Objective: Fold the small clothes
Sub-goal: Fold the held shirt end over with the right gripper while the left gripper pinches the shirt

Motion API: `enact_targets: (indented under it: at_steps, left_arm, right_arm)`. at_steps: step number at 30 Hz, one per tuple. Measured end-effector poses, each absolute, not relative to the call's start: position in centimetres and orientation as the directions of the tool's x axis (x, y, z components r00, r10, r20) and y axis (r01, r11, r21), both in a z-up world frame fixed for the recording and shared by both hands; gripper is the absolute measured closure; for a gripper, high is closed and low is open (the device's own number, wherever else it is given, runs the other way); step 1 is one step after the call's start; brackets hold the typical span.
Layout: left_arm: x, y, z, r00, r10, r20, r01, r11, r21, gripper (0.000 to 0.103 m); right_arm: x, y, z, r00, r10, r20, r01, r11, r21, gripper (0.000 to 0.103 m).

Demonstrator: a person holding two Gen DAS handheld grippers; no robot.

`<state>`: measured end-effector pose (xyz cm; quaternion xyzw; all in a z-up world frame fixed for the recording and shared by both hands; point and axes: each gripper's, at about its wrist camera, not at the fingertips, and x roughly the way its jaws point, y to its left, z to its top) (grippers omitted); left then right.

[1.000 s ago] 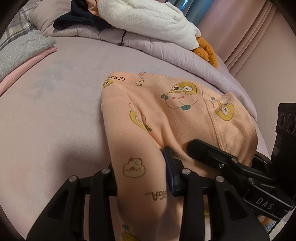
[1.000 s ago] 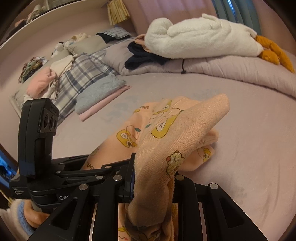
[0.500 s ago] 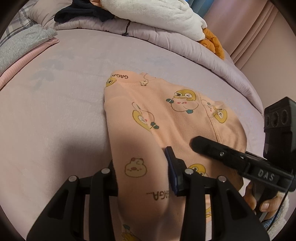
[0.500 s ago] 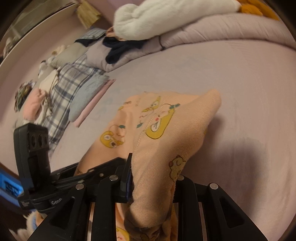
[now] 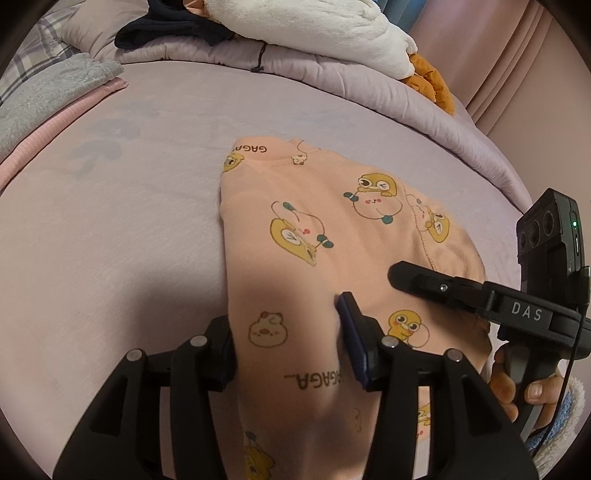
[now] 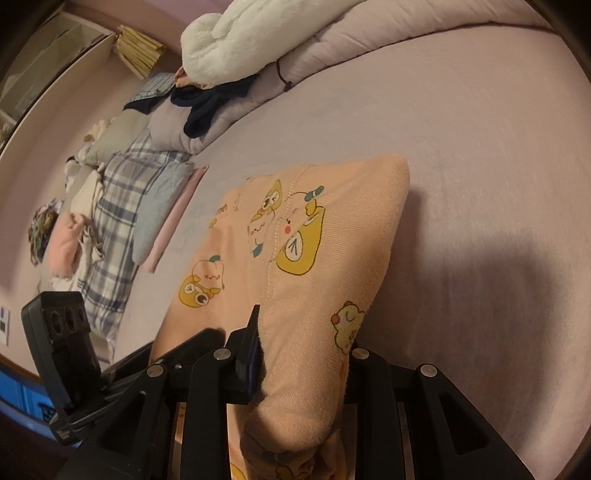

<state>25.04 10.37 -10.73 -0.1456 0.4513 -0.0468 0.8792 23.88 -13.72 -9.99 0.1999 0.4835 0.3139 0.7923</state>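
Note:
A peach garment (image 5: 332,229) printed with yellow cartoon animals lies folded on the lilac bed sheet (image 5: 110,240). My left gripper (image 5: 286,325) straddles its near left fold. The jaws are opening, and the cloth lies slack between the pads. In the right wrist view my right gripper (image 6: 303,343) is shut on a bunched fold of the same garment (image 6: 295,258), held low over the bed. One of its black fingers (image 5: 424,278) rests on the garment's right side, with a person's hand (image 5: 524,391) on the handle.
A lilac duvet (image 5: 332,74) carries a white fluffy blanket (image 5: 314,22), a dark garment (image 5: 166,26) and an orange plush (image 5: 432,81) at the far edge. Grey and pink folded cloths (image 5: 48,99) lie far left, beside a plaid pillow (image 6: 118,221).
My right gripper has sunk and rolled, bringing the lifted fold down onto the garment. The left jaws have widened around the cloth while that hand stayed put.

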Motion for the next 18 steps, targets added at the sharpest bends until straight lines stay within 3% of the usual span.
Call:
enact_targets:
  at_steps: [18]
  left_arm:
    - [23.4, 10.6, -10.6, 0.589, -0.191, -0.785, -0.060, 0.959, -0.278, 0.048]
  right_arm:
    - [23.7, -14.1, -9.2, 0.392, 0.629, -0.671, -0.271, 0.776, 0.569, 0.071]
